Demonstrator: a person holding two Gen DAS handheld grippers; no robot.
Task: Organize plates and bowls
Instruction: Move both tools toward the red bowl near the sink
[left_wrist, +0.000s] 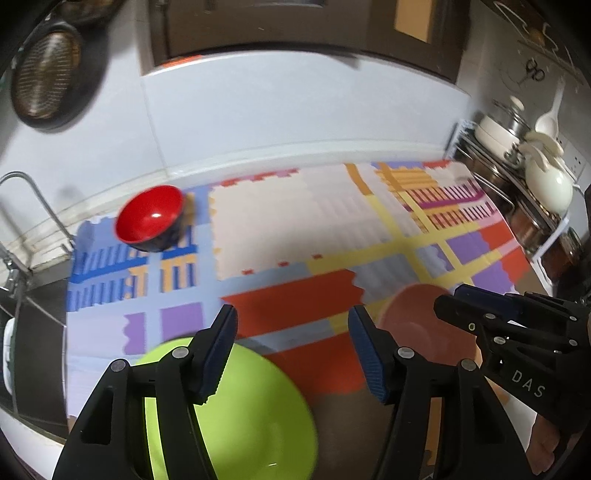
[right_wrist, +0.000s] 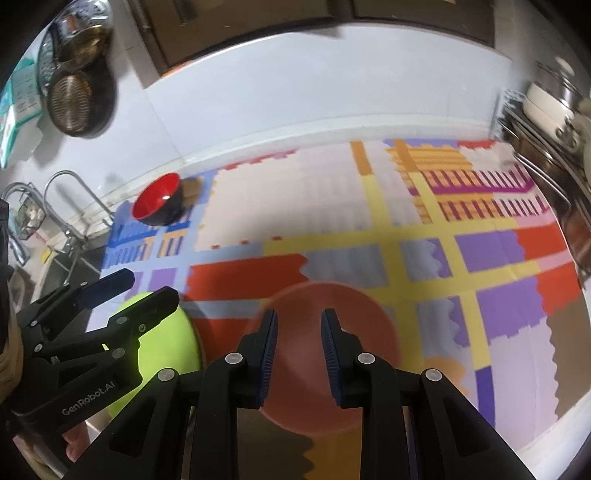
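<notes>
A lime-green plate (left_wrist: 255, 413) lies at the near left of the patterned mat (left_wrist: 295, 221); it also shows in the right wrist view (right_wrist: 166, 347). My left gripper (left_wrist: 293, 321) is open and empty above its right edge. A terracotta plate (right_wrist: 299, 354) lies at the near middle, also in the left wrist view (left_wrist: 417, 325). My right gripper (right_wrist: 299, 325) hovers over it, its jaws a little apart, holding nothing. A red bowl with a black outside (left_wrist: 149, 216) stands tilted at the far left of the mat, also in the right wrist view (right_wrist: 157, 197).
A sink with a tap (right_wrist: 70, 206) is left of the mat. A rack with pots and white ladles (left_wrist: 535, 162) stands at the right. Pans (left_wrist: 44, 81) hang on the tiled wall. The mat (right_wrist: 480, 258) has bare room in its middle and right.
</notes>
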